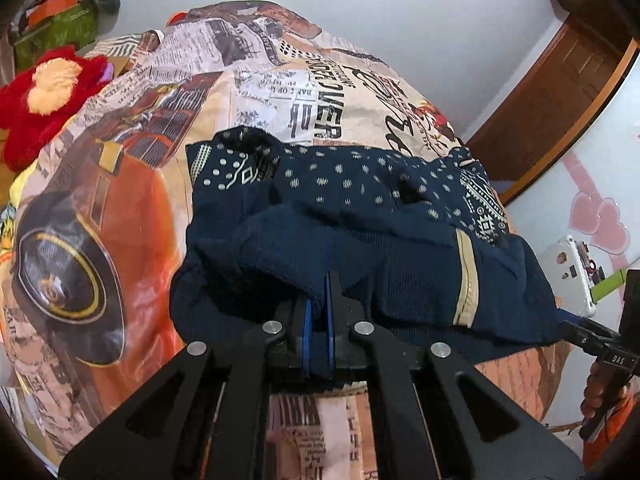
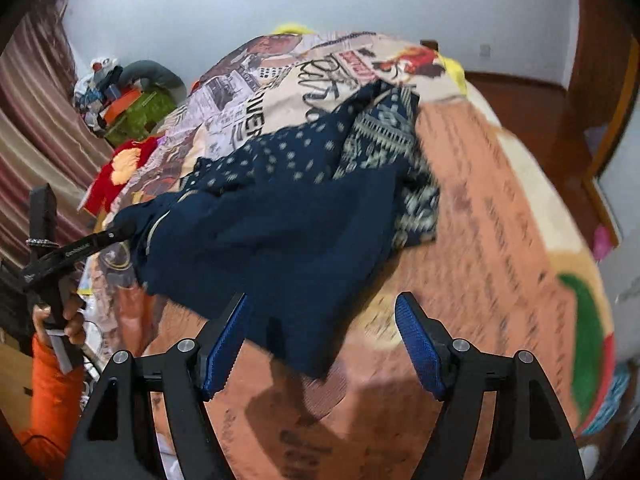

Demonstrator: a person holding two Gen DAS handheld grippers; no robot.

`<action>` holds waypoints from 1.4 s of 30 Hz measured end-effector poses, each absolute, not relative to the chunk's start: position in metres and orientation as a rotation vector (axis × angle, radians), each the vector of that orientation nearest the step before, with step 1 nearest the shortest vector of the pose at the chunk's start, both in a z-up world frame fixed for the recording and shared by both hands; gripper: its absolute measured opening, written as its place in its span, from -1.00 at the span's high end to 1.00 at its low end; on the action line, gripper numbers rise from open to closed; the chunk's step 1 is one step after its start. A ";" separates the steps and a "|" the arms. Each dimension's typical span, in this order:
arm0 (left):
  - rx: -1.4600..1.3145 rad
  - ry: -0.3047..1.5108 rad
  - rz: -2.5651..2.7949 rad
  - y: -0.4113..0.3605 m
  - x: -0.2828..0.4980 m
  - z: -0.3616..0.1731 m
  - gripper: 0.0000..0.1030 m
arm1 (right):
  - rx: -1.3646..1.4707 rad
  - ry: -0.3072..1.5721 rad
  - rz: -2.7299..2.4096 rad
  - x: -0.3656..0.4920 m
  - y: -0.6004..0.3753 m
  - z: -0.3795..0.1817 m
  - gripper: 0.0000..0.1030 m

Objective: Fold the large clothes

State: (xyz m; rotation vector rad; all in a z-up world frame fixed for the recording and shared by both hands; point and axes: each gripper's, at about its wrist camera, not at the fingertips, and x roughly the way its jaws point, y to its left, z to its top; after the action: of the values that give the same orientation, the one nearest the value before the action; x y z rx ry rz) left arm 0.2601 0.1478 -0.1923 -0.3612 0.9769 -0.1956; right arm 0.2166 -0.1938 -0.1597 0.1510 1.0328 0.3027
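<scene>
Nearest in the left wrist view, the left gripper (image 1: 318, 312) has its blue pads pressed together on a thick fold of the navy sweater (image 1: 360, 232), at the garment's near edge, close to the near edge of the bed (image 1: 120, 208). From that pinch the knit runs away from the fingers toward the middle of the bed, with a cream band just beside the grip on its right and patterned panels farther off.

In the right wrist view, the right gripper (image 2: 324, 340) stands with its pads well apart and nothing pressed between them. A plain navy corner of the sweater hangs or lies just beyond its left pad, and bare quilt shows between the fingers. The picture is smeared, so whether that corner touches the pad cannot be told.

The sweater's long axis appears to run from the left gripper's pinch across the near part of the bed and on toward the far patterned sleeve. The loose corner lies ahead and slightly left of the right fingers, so the right hand is the nearer one to retake it; the next fold probably depends on that catch.

Farther off, a red plush toy (image 1: 36, 96) rests at the bed's left edge.
</scene>
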 end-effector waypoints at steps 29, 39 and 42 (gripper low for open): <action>-0.295 0.899 -0.139 0.140 0.275 -0.162 0.93 | 0.029 0.887 0.438 0.291 -0.167 -0.131 0.90; -0.353 0.956 -0.048 0.167 0.336 -0.189 0.93 | 0.023 0.869 0.379 0.381 -0.180 -0.132 0.91; -0.358 1.010 -0.057 0.165 0.342 -0.207 0.93 | 0.039 0.899 0.382 0.390 -0.183 -0.139 0.90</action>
State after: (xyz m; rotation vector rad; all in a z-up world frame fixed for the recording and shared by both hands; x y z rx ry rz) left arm 0.3422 0.1648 -0.2069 -0.3584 1.0105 -0.0571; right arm 0.3900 -0.1834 -0.1391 0.0391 0.8988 0.3821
